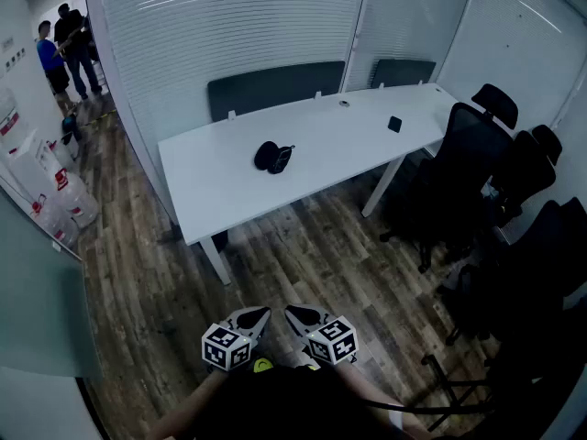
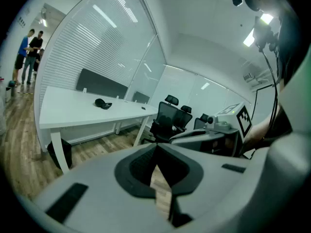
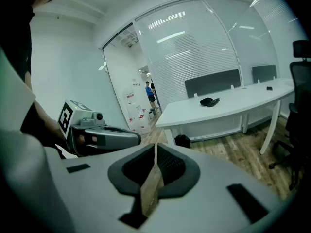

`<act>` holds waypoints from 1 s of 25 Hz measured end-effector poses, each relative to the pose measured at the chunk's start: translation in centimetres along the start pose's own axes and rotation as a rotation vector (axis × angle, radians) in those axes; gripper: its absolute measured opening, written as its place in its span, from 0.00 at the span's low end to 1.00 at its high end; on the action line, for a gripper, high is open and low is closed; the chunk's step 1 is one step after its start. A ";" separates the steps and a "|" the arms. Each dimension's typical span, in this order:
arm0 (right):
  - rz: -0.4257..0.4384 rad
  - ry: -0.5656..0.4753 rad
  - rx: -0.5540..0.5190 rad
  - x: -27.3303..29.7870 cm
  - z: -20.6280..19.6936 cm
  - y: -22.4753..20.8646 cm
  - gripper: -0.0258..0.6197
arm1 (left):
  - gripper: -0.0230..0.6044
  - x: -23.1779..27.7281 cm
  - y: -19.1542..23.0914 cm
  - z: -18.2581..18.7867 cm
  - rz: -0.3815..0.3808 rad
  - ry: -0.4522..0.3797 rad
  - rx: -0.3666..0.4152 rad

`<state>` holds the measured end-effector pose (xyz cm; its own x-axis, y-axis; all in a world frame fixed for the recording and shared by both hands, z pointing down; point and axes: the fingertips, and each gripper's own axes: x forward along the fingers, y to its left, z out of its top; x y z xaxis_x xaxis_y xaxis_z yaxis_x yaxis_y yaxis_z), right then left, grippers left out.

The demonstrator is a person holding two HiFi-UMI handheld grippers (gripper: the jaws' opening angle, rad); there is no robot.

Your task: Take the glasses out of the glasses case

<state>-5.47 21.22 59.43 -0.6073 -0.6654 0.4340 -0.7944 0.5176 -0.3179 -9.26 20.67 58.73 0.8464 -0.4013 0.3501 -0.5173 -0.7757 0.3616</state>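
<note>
The black glasses case (image 1: 273,157) lies near the middle of the long white table (image 1: 211,195), far ahead of me. It looks partly open, but it is too small to see any glasses. Both grippers hang close to my body over the wooden floor, well short of the table. My left gripper (image 1: 260,313) and my right gripper (image 1: 293,312) sit side by side, jaws shut with nothing in them. In the left gripper view the case (image 2: 102,103) is a small dark shape beyond the gripper (image 2: 156,160). The right gripper view shows the case (image 3: 210,101) past the gripper (image 3: 155,155).
Black office chairs (image 1: 477,168) crowd the table's right end. A small black object (image 1: 394,124) lies on the table's far right. A glass partition with blinds stands behind it. Two people (image 1: 62,49) stand in the corridor at far left, near white boxes (image 1: 55,195).
</note>
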 end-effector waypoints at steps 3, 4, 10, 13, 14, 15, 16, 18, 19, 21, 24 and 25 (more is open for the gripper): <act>0.002 -0.005 0.004 0.1 0.2 -0.1 0.09 | 0.05 0.2 0.2 0.1 -0.004 -0.001 0.001; 0.001 -0.010 0.008 0.2 0.3 -0.2 0.09 | 0.05 0.2 0.3 0.1 -0.004 -0.002 0.001; -0.001 -0.035 0.053 0.1 0.9 -0.7 0.09 | 0.05 0.3 0.6 0.3 -0.006 -0.008 -0.002; -0.001 -0.021 0.040 0.0 0.7 -0.8 0.07 | 0.05 0.3 0.7 0.5 -0.008 -0.012 -0.006; 0.001 -0.019 0.036 0.0 0.7 -0.7 0.07 | 0.05 0.3 0.7 0.4 -0.009 -0.013 -0.006; 0.004 -0.019 0.033 0.0 0.7 -0.7 0.07 | 0.05 0.3 0.7 0.4 -0.009 -0.013 -0.006; 0.007 -0.018 0.030 0.0 0.8 -0.6 0.07 | 0.05 0.3 0.7 0.4 -0.009 -0.014 -0.006; 0.007 -0.013 0.024 0.0 0.8 -0.5 0.07 | 0.05 0.2 0.7 0.5 -0.009 -0.015 -0.008; 0.007 -0.010 0.020 0.0 0.8 -0.4 0.07 | 0.05 0.1 0.7 0.5 -0.009 -0.016 -0.009; 0.008 -0.007 0.015 0.1 0.7 -0.1 0.07 | 0.05 0.0 0.8 0.4 -0.008 -0.018 -0.011; 0.008 0.000 0.014 0.1 0.3 0.3 0.07 | 0.05 -0.5 0.8 0.1 -0.003 -0.024 -0.016; 0.009 0.002 0.013 0.2 0.3 0.5 0.07 | 0.05 -0.6 0.8 0.1 -0.002 -0.025 -0.018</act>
<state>-5.96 21.22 59.13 -0.6144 -0.6598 0.4327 -0.7890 0.5163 -0.3330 -10.17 20.22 58.72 0.8505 -0.4118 0.3272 -0.5172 -0.7681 0.3776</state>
